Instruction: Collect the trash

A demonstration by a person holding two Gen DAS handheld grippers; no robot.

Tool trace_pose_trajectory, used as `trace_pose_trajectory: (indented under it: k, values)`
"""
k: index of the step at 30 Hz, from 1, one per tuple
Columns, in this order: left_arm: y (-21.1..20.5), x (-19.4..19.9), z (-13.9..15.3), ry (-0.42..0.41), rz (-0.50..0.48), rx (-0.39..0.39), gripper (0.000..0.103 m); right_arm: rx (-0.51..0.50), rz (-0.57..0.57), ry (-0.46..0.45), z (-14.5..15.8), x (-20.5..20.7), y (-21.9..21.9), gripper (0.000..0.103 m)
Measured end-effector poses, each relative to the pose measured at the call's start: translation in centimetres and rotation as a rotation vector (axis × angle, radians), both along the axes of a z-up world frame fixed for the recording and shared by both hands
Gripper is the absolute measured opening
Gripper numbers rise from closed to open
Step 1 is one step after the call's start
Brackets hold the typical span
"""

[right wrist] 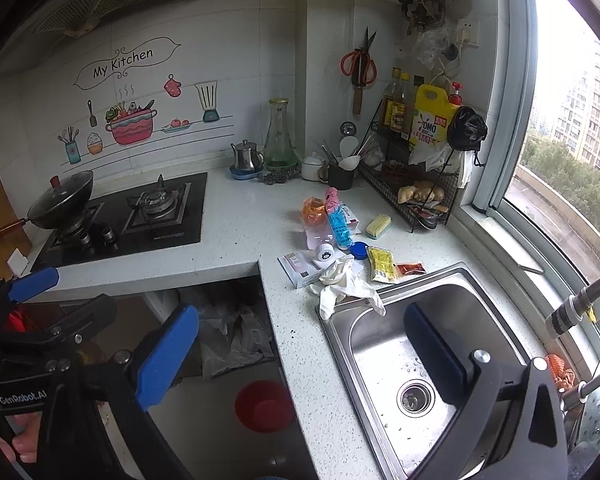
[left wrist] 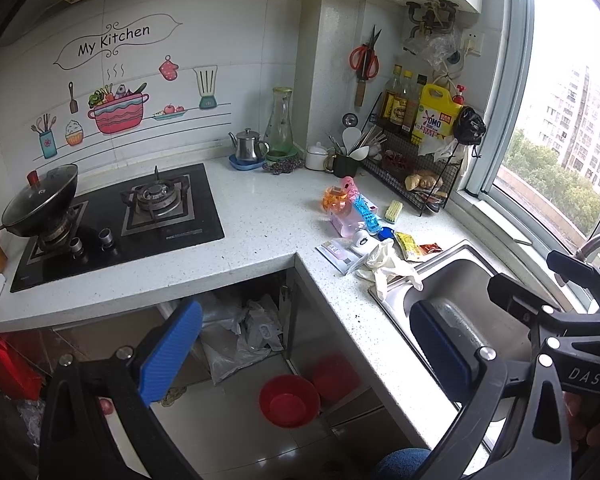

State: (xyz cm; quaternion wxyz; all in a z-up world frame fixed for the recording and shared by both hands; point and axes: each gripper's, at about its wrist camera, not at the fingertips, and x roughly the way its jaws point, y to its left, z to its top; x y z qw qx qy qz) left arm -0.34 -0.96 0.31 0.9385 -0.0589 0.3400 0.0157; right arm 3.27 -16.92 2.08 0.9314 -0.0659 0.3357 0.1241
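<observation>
Both grippers up off the counter (left wrist: 260, 216), nothing held. Left gripper (left wrist: 304, 344): fingers spread wide, hanging over the open space under the counter. Right gripper (right wrist: 300, 350): fingers wide apart too, one pad over the sink (right wrist: 384, 344), the other over the under-counter gap.

Trash heaped on counter btwn stove (left wrist: 168, 216) and sink, near the corner: white glove (right wrist: 340, 284) draped partly over sink rim; yellow packet (right wrist: 382, 266) and small red packet (right wrist: 411, 269) just beside it; paper card (right wrist: 300, 270) touching glove; blue lid (right wrist: 358, 250); pink/orange/blue wrappers (right wrist: 326, 220) behind.

Under counter: clear plastic bag (left wrist: 236, 336), red bowl (left wrist: 289, 400) on floor.
</observation>
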Motion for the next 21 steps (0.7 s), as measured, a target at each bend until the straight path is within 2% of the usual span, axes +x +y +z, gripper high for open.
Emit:
trace_pose_trajectory:
  k: [21]
  values:
    - [0.52, -0.49, 0.14, -0.002, 0.001, 0.006, 0.103, -0.008, 0.007, 0.007, -0.04, -0.06, 0.22, 0.103]
